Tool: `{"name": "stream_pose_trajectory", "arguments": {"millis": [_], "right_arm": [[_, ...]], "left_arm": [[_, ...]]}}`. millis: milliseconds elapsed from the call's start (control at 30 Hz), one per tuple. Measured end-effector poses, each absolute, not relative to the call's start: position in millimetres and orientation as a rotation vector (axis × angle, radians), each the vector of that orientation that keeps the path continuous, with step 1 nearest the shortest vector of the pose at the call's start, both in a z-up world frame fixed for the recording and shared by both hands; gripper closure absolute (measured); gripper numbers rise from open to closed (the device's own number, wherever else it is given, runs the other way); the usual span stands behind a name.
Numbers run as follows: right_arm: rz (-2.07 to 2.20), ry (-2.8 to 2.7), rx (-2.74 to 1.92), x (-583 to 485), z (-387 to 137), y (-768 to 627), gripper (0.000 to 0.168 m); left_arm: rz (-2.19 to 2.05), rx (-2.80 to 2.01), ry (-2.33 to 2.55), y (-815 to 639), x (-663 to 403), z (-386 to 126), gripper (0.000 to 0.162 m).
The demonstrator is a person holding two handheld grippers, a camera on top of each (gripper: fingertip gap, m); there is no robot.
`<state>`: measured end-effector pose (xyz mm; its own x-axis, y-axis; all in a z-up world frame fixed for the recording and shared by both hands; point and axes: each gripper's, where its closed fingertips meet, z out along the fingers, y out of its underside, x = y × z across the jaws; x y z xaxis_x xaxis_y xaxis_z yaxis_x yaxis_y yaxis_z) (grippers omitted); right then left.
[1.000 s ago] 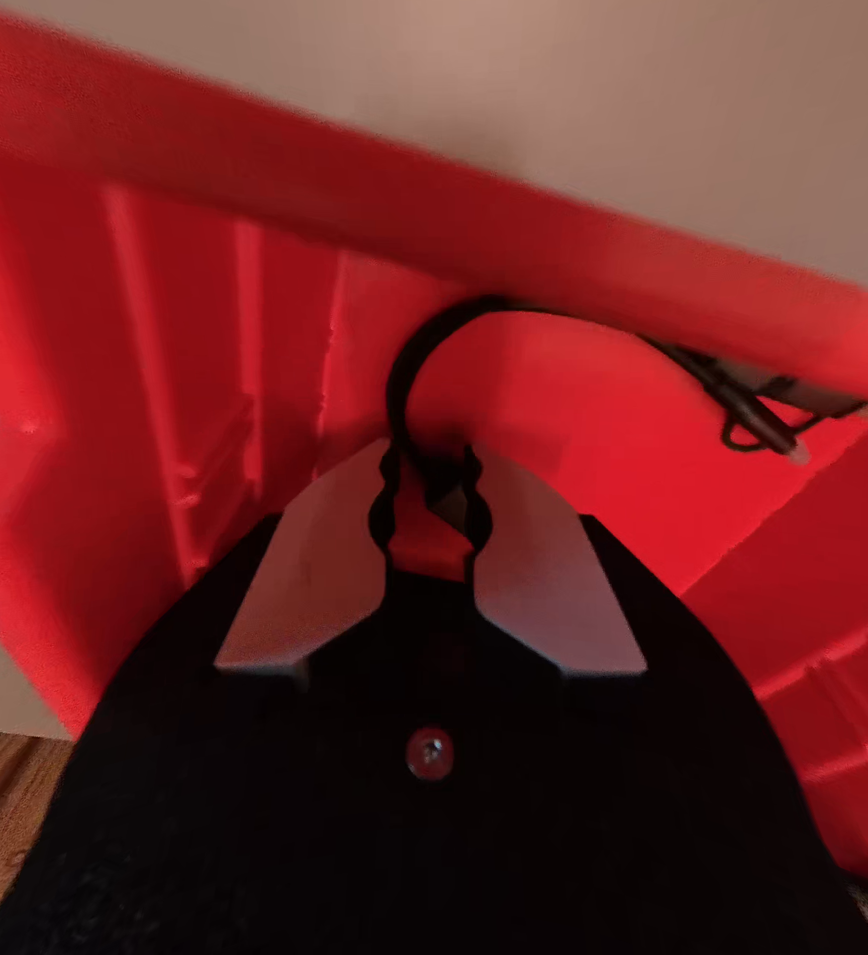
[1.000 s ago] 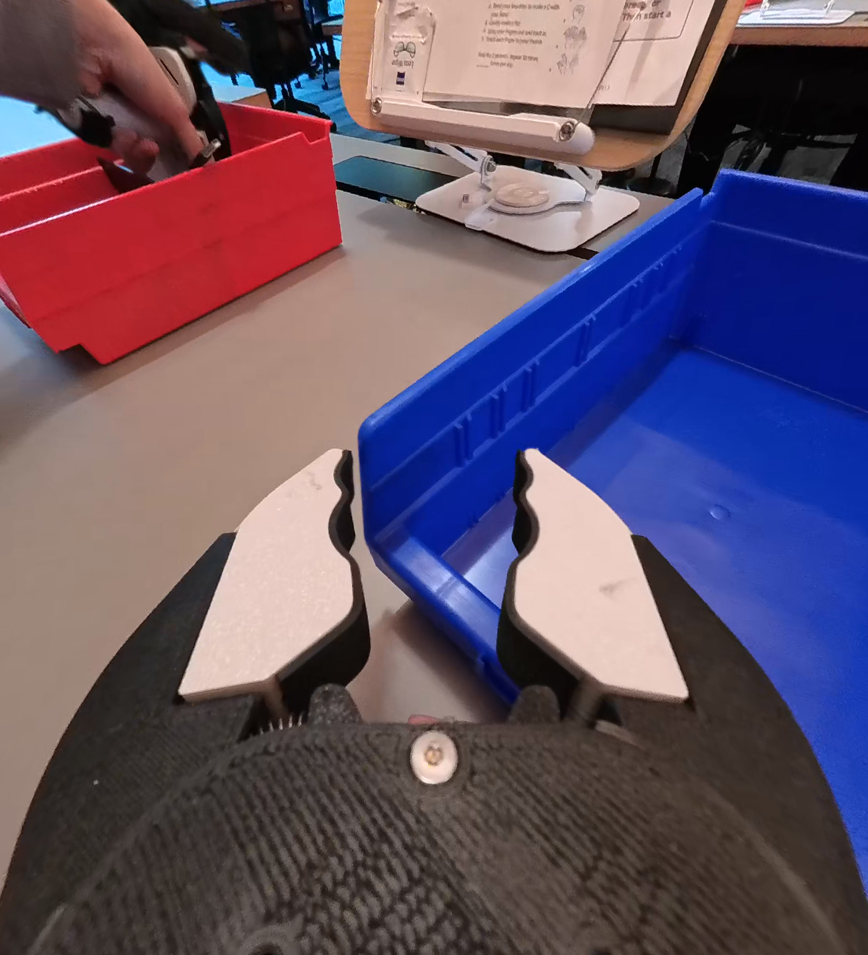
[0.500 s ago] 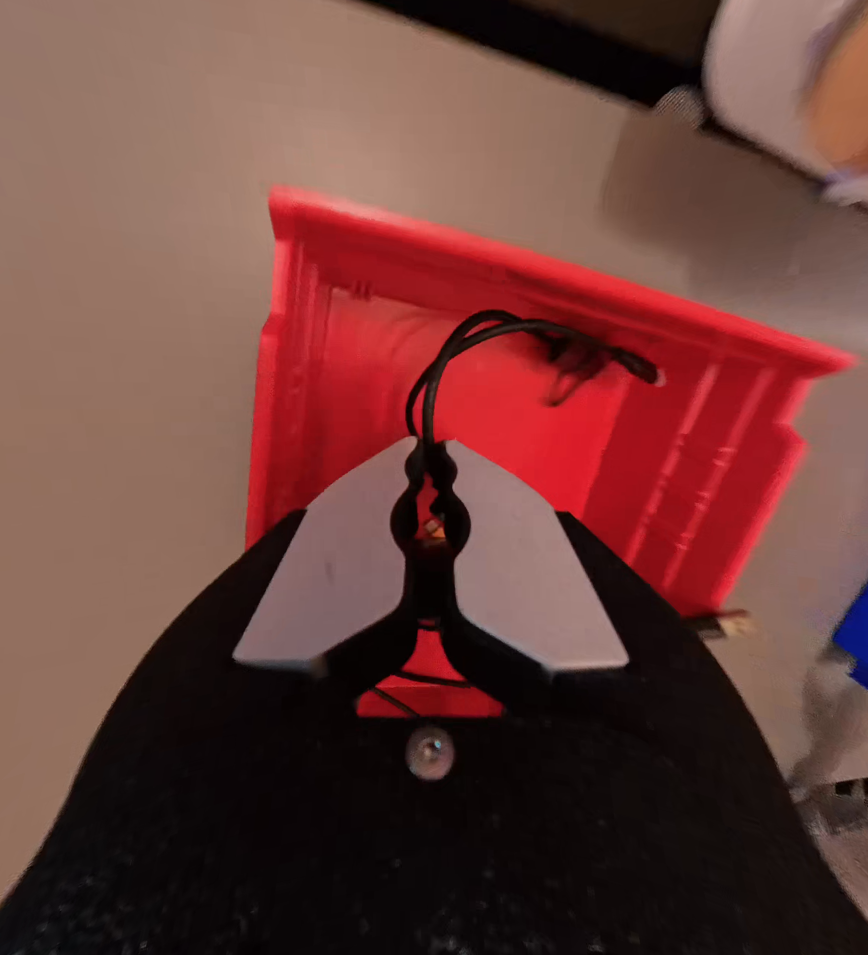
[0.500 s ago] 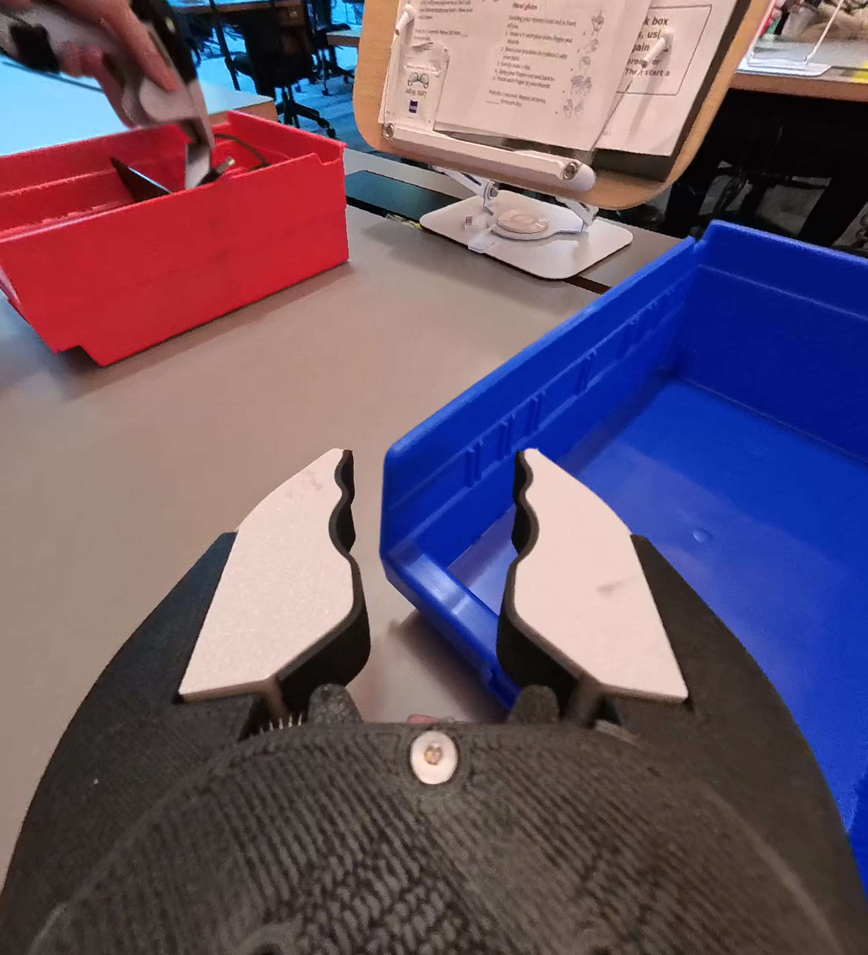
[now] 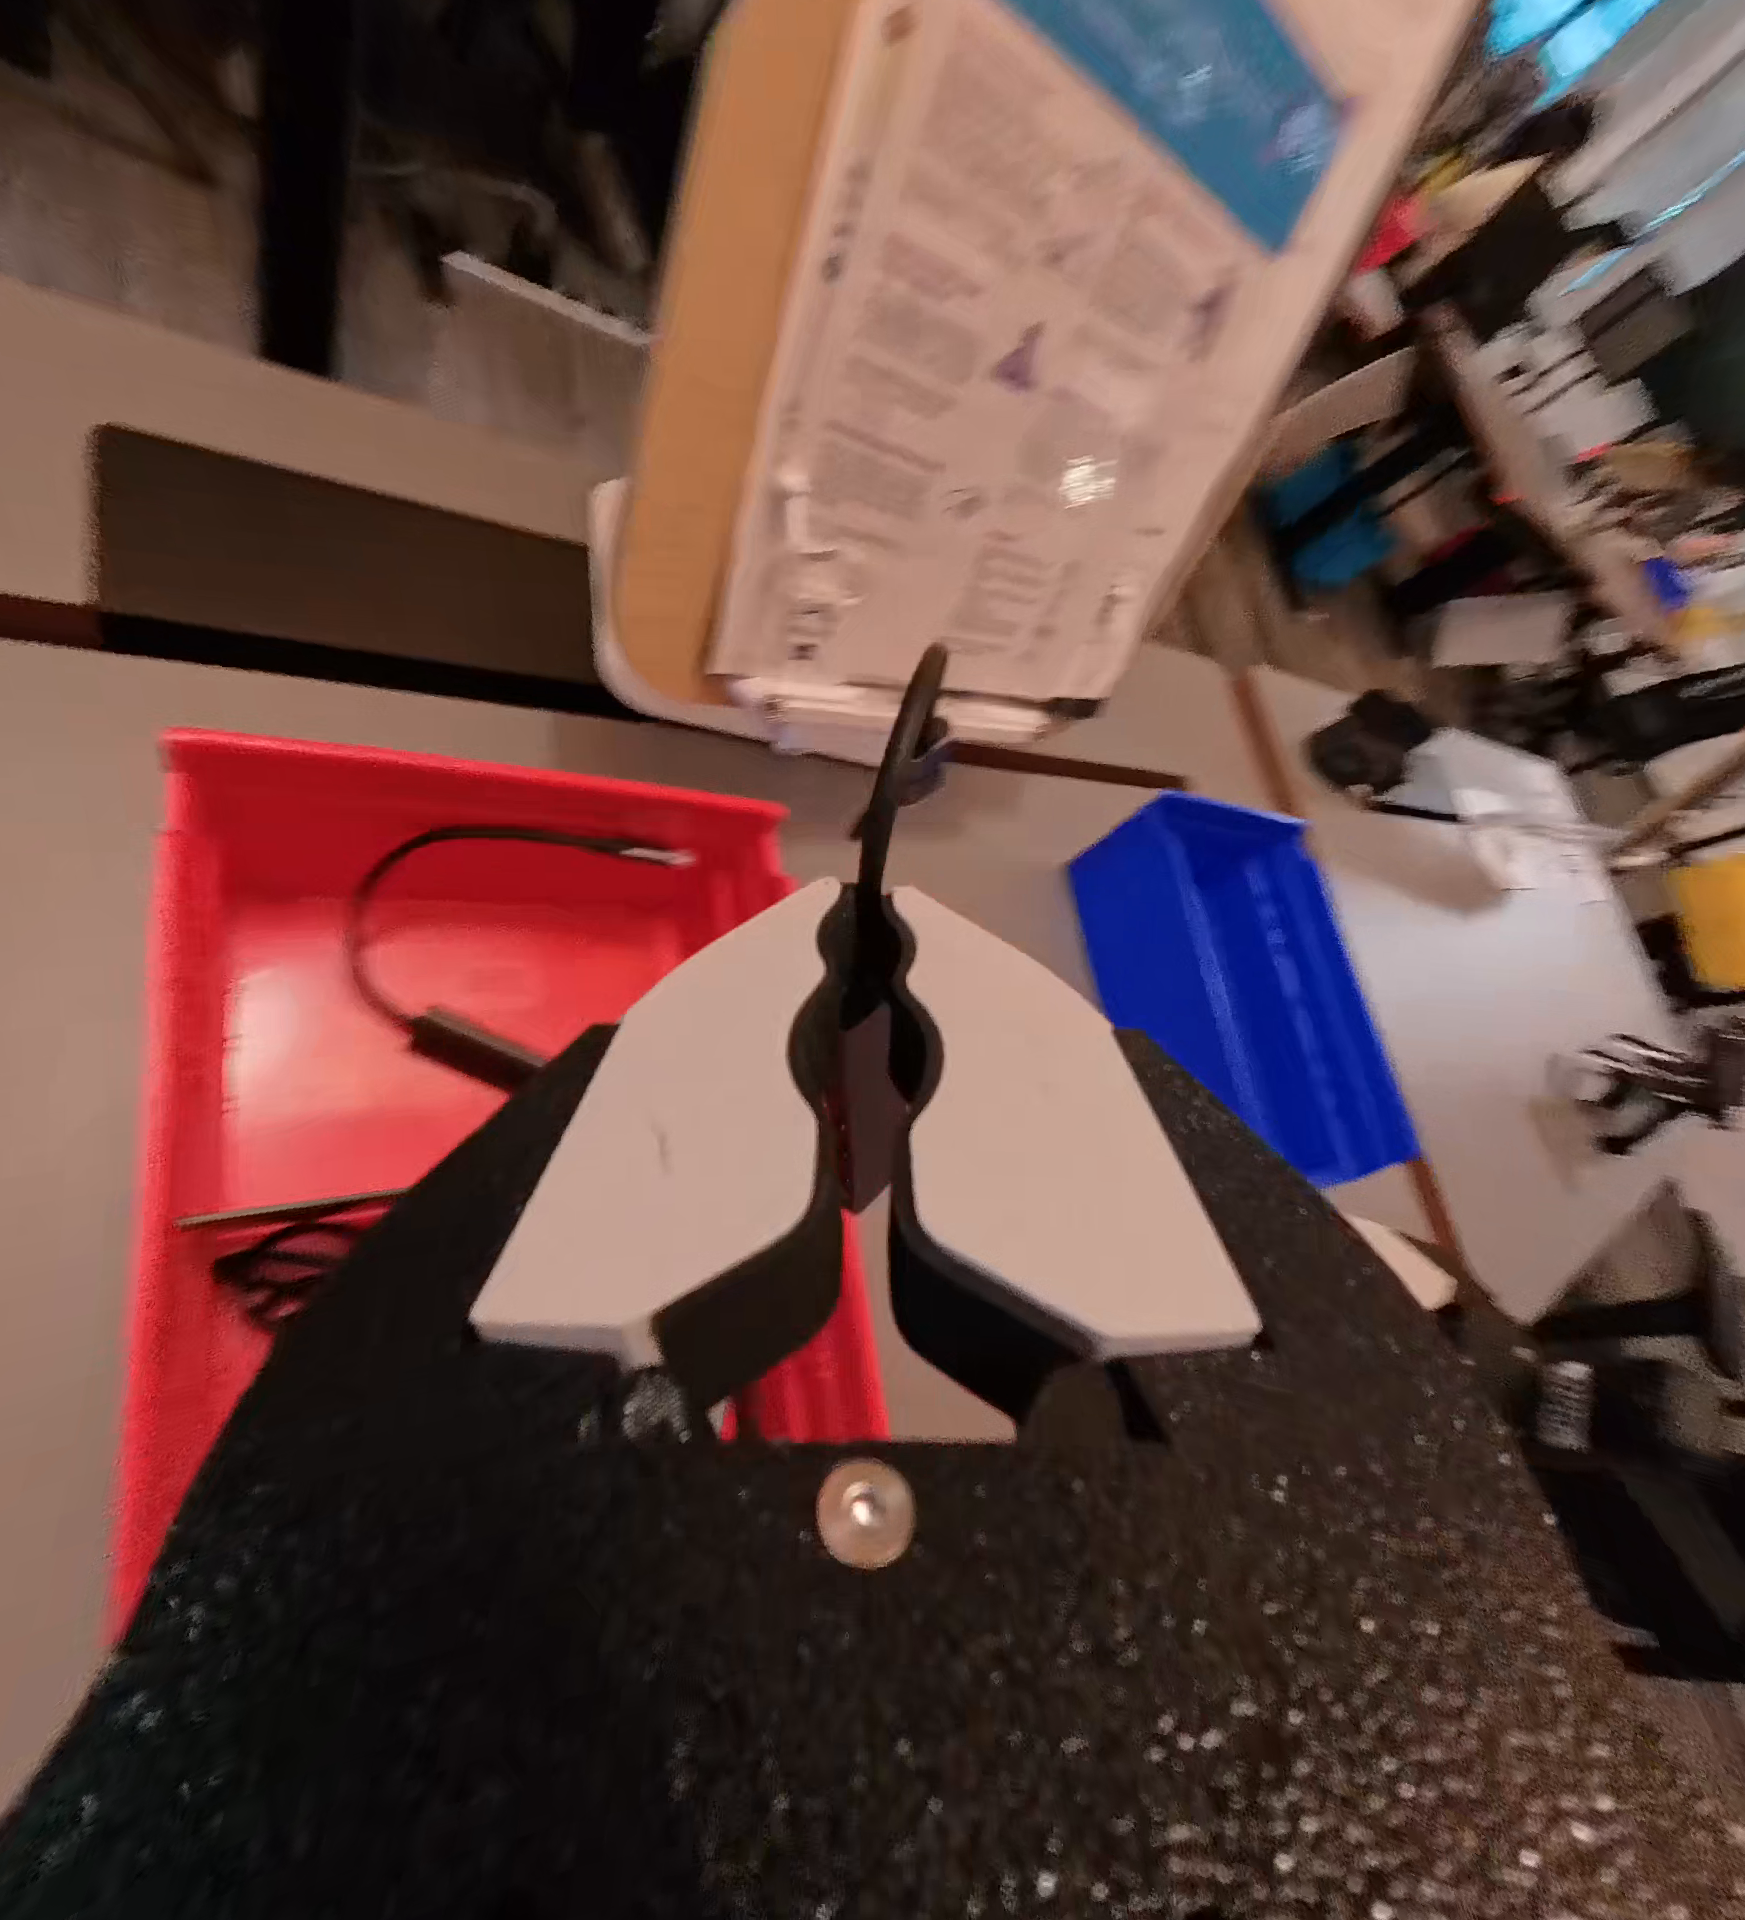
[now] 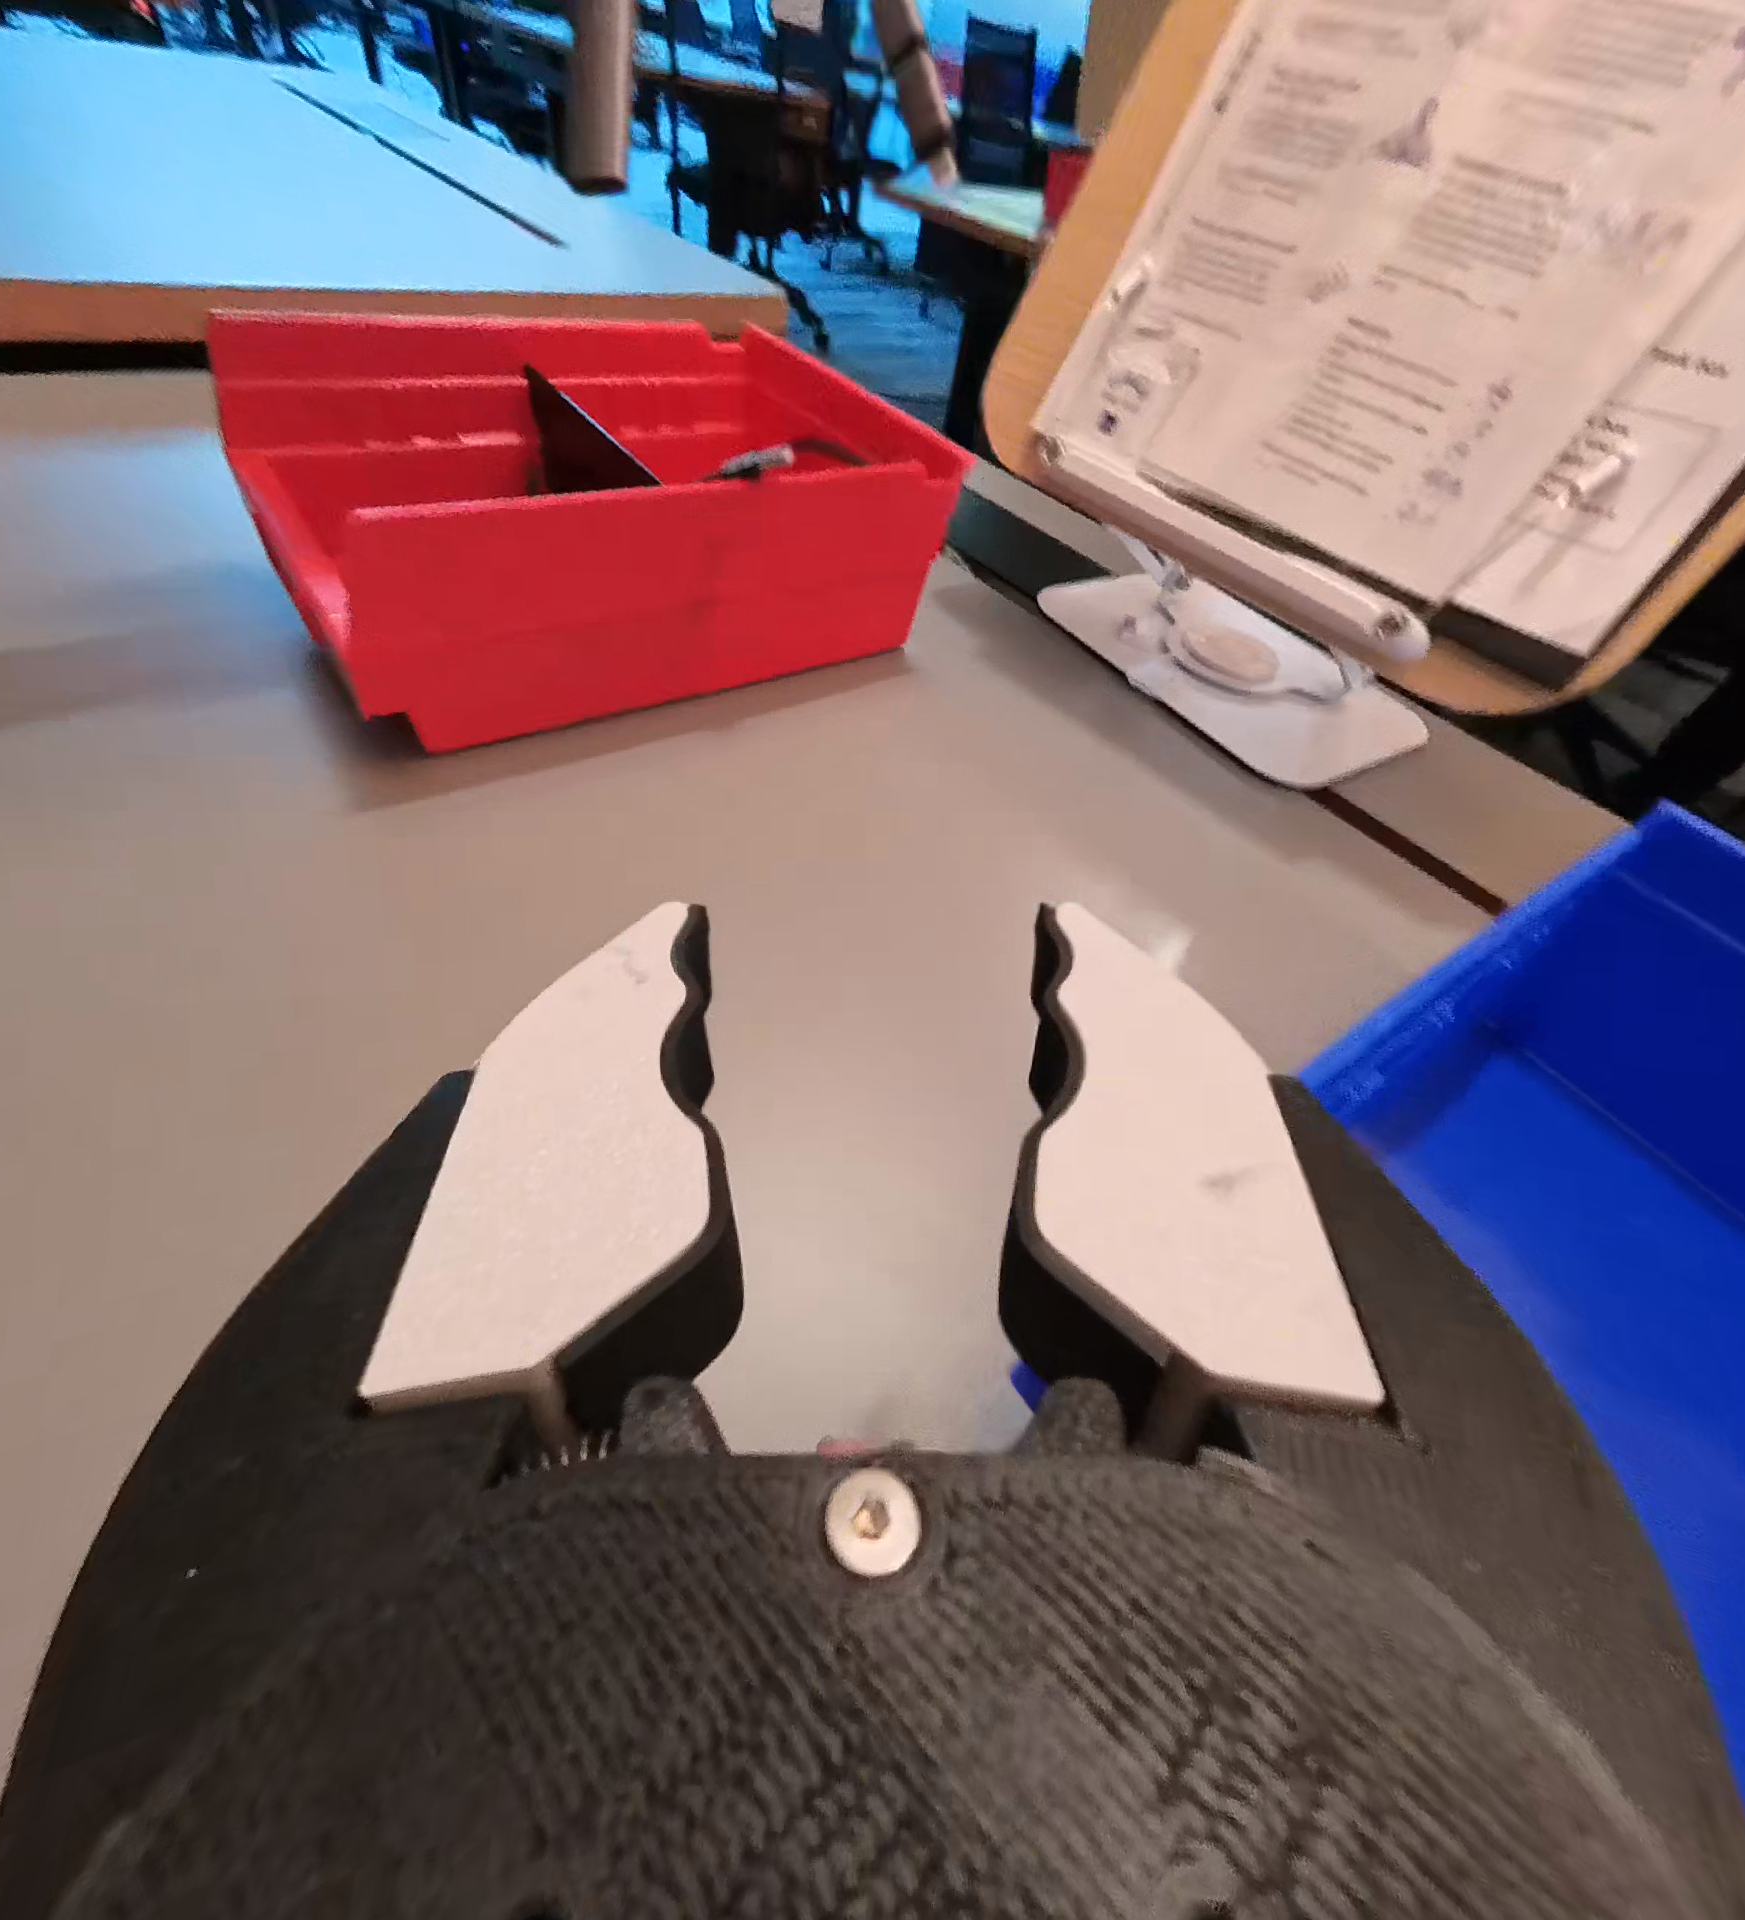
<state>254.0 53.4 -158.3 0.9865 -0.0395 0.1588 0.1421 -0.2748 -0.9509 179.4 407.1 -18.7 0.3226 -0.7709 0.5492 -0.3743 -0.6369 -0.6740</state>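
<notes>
My left gripper [image 5: 866, 899] is shut on a black cable [image 5: 899, 748] and holds it high above the table, over the right edge of the red bin [image 5: 224, 1039]. The cable loops up past the fingertips. Another black cable [image 5: 400, 935] lies inside the red bin. My right gripper [image 6: 873, 920] is open and empty, low over the grey table [image 6: 224, 987], just left of the blue bin [image 6: 1626, 1195]. The red bin [image 6: 619, 613] stands farther off in the right wrist view, with a black divider [image 6: 577, 436] in it. The blue bin [image 5: 1252, 987] also shows in the left wrist view.
A wooden document stand [image 6: 1419, 312] with printed sheets sits on a white base [image 6: 1252, 686] at the back of the table, between the two bins. It also shows in the left wrist view [image 5: 951, 343]. Other desks and chairs fill the room behind. Across from one pair of fingers to the other is roughly 40 cm.
My left gripper has lifted the black cable out of the red bin, up and toward the right. My right gripper has drawn back from the blue bin's corner and turned left toward the red bin.
</notes>
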Motion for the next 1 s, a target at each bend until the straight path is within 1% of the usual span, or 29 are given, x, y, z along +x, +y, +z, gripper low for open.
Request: {"name": "stream_pose_trajectory", "arguments": {"millis": [133, 233, 300, 433, 533, 567, 633, 667, 733, 867, 933, 1000], "right_arm": [[-0.116, -0.126, -1.67, 216, -130, 72, 0.102], [-0.181, -0.196, -1.53, 189, -116, 84, 0.091], [-0.257, -0.25, -1.448, 173, -111, 87, 0.09], [-0.434, -0.303, -1.344, 161, -106, 87, 0.097], [-0.518, -0.37, -1.318, 157, -110, 86, 0.113], [-0.527, -0.381, -1.312, 155, -112, 85, 0.115], [-0.555, -0.367, -1.253, 155, -104, 79, 0.127], [-0.557, -0.371, -1.261, 156, -105, 80, 0.135], [-0.569, -0.372, -1.328, 162, -114, 84, 0.136], [-0.499, -0.338, -1.318, 166, -111, 78, 0.144], [-0.382, -0.296, -1.332, 167, -110, 77, 0.144], [-0.167, -0.201, -1.338, 167, -108, 77, 0.144]], "left_arm": [[-1.484, -2.034, 1.038, 344, 177, 2, 0.159], [-1.662, -1.973, 1.083, 282, 178, -5, 0.159], [-1.816, -1.954, 1.095, 238, 179, -16, 0.159], [-2.095, -1.95, 1.059, 172, 180, -40, 0.159], [-2.191, -1.974, 1.068, 140, 182, -55, 0.159], [-2.189, -1.985, 1.068, 135, 182, -60, 0.159], [-2.166, -1.993, 1.069, 130, 183, -66, 0.16], [-2.179, -1.999, 1.058, 129, 183, -66, 0.16], [-2.19, -2.003, 1.042, 130, 182, -66, 0.16], [-2.153, -2.026, 1.048, 131, 180, -72, 0.16], [-2.127, -2.023, 1.044, 132, 180, -75, 0.159], [-2.105, -1.953, 1.058, 133, 181, -74, 0.157]]}}
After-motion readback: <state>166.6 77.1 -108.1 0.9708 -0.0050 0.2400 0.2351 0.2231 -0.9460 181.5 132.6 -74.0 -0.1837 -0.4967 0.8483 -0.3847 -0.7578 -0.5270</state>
